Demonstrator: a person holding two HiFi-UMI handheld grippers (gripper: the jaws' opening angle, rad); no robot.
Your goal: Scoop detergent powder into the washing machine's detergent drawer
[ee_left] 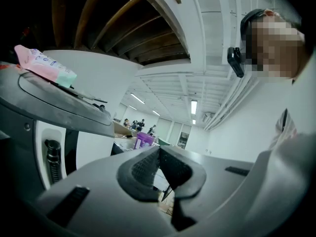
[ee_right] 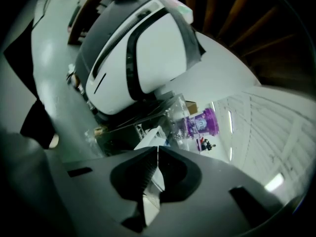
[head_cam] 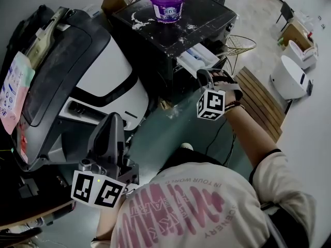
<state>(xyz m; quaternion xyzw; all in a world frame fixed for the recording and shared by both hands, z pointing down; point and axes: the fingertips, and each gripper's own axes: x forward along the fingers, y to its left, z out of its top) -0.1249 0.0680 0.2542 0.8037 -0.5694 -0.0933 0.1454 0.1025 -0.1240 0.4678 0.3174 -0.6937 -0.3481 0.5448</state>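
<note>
Far on the surface: round purple plastic detergent tub [head_cam: 167, 3] stands atop the powder-dusted black washing machine [head_cam: 207, 19], handy for scooping.
Drawer: white detergent drawer [head_cam: 199, 57] pulled out below, ready for powder.
Right tongs [ee_right: 157, 152]: closed tight, empty, aimed at drawer.
Left tongs [ee_left: 159, 152]: closed, empty, idle near left.

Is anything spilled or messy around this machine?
Yes: white powder lies smeared and scattered across the black machine's top, beside the purple tub. It looks like spilled detergent.
</note>
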